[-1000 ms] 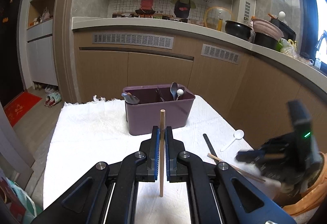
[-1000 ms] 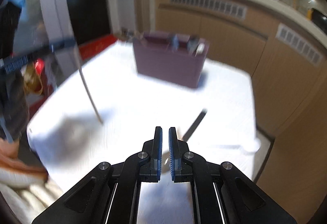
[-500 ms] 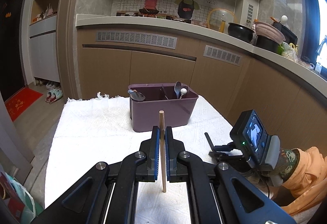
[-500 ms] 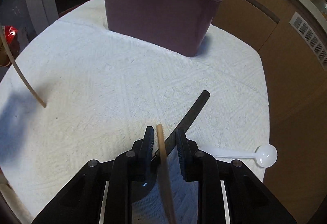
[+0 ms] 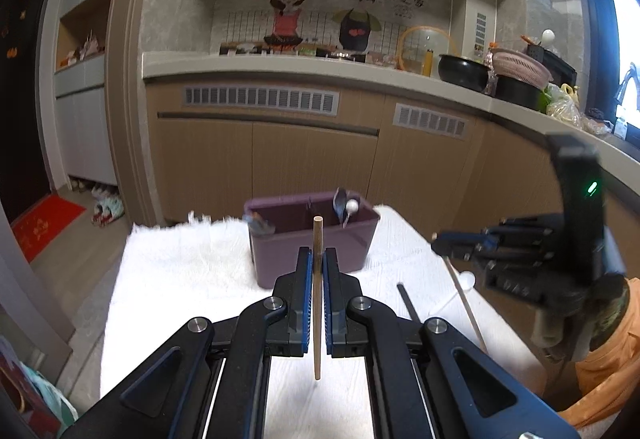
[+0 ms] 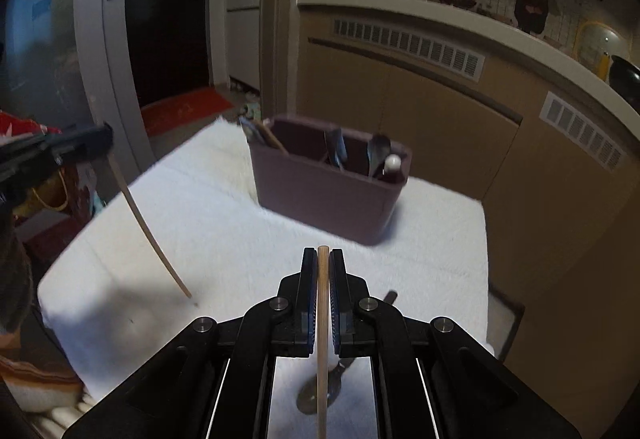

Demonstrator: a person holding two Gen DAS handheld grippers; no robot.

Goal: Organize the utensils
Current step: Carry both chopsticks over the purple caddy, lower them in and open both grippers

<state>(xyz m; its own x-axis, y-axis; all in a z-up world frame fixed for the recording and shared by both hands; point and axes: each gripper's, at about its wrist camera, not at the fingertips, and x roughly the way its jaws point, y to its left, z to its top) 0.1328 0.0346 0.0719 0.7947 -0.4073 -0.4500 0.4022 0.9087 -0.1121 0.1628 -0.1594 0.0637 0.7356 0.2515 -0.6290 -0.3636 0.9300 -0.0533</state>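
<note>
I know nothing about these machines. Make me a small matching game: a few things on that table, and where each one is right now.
Things:
1. left tongs
2. white spoon
3. purple bin
4. black utensil

Places:
a. lying flat on the white cloth
b. standing at the far end, holding utensils
c. shut on a wooden chopstick
d. beside the right tongs, partly hidden

Pairs: 1-c, 2-d, 3-b, 4-a

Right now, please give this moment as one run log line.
left tool: shut on chopstick | right tool: shut on second chopstick | purple caddy: on white cloth, holds utensils
</note>
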